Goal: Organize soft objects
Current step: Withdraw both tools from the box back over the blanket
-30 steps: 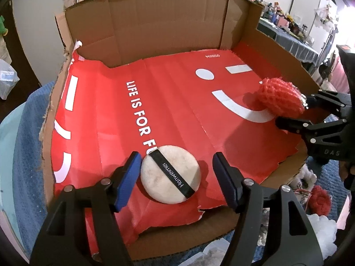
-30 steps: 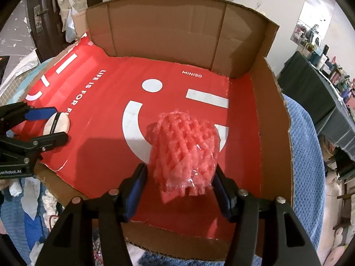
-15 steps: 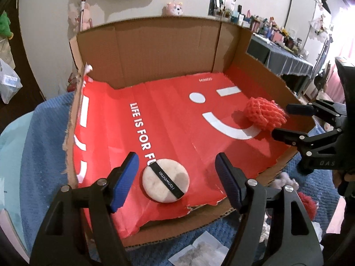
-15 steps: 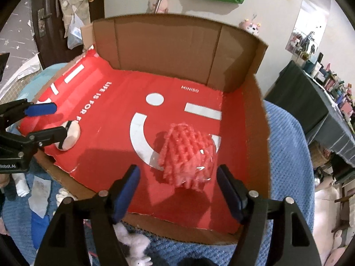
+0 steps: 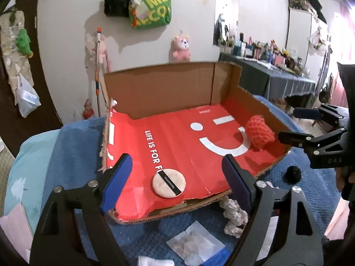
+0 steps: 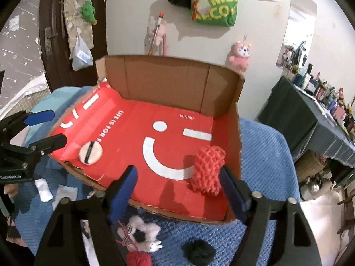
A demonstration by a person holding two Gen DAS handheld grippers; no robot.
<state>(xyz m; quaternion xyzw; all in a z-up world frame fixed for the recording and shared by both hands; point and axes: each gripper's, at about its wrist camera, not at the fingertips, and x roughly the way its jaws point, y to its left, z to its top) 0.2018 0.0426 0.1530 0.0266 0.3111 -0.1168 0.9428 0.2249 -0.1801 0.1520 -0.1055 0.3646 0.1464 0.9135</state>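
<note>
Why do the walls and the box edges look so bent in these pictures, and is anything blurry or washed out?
Left wrist view: the fisheye lens bows the cardboard box, corners go black, and the window at far right is blown out. Right wrist view: same bending and dark corners; the red foam net looks sharp and casts a soft shadow on the red liner.

- White plastered wall (image 5: pixel 66 33) behind, green printed tote bag (image 6: pixel 216 6) hanging high.
- Dark wooden door (image 6: pixel 53 33) on the left.
- Long table under dark grey cloth (image 5: pixel 277 82) right, crowded with small bottles.
</note>
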